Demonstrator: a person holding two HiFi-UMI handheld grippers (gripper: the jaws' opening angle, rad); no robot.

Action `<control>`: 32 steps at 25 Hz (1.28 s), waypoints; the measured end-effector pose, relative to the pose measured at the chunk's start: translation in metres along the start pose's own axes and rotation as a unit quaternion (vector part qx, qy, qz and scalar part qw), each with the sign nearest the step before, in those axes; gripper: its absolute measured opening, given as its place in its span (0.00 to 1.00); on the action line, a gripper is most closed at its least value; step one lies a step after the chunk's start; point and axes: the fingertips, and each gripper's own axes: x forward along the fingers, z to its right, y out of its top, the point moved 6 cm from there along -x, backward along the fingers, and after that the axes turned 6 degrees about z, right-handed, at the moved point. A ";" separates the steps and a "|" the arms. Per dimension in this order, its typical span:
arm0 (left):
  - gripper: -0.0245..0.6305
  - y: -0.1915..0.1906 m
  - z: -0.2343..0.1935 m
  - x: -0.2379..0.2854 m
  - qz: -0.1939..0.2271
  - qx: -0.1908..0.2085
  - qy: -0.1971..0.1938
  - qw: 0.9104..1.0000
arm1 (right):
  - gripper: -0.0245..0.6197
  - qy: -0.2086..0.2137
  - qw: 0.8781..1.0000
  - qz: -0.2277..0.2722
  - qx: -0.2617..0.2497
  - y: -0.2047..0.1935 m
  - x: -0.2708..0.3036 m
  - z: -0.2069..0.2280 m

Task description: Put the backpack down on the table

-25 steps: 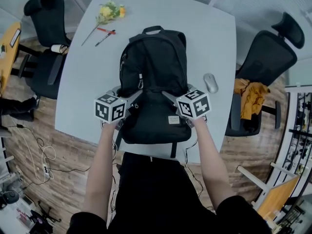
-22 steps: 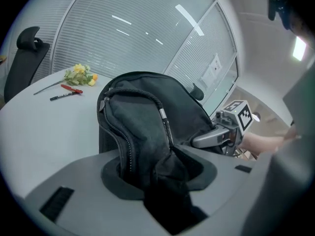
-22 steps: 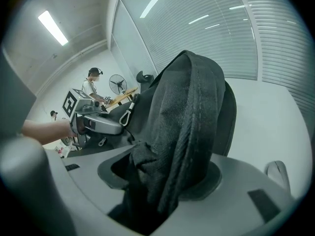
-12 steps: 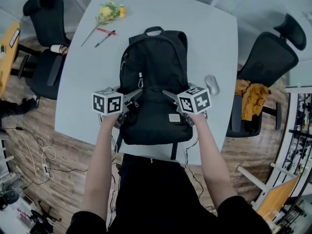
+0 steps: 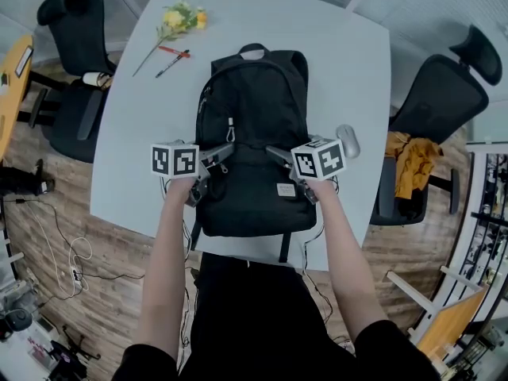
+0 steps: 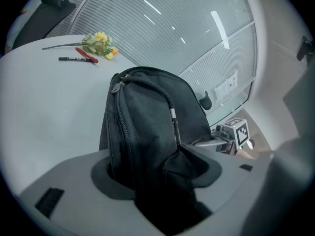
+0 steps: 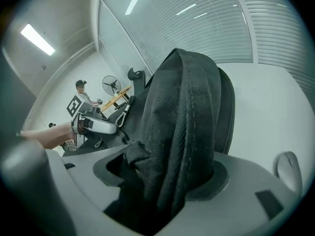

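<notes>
Both left gripper (image 5: 220,158) and right gripper (image 5: 279,159) fingers just widening, backpack (image 5: 254,105) fabric between, perhaps loose.

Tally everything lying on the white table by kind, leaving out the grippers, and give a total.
Backpack: 1
Flower sprig: 1
Pens, red and black: 2
Computer mouse: 1
Total: 5

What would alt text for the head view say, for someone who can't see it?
Seen from above, a black backpack lies flat on a pale table, a person's left claw and right claw at its sides, with fabric between jaws that have just been opening. A yellow flower, two pens and a computer mouse lie nearby.
</notes>
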 end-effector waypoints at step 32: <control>0.57 -0.006 0.012 -0.028 0.028 -0.004 0.036 0.999 | 0.75 -0.060 0.998 -0.021 -0.003 0.004 -0.022 0.000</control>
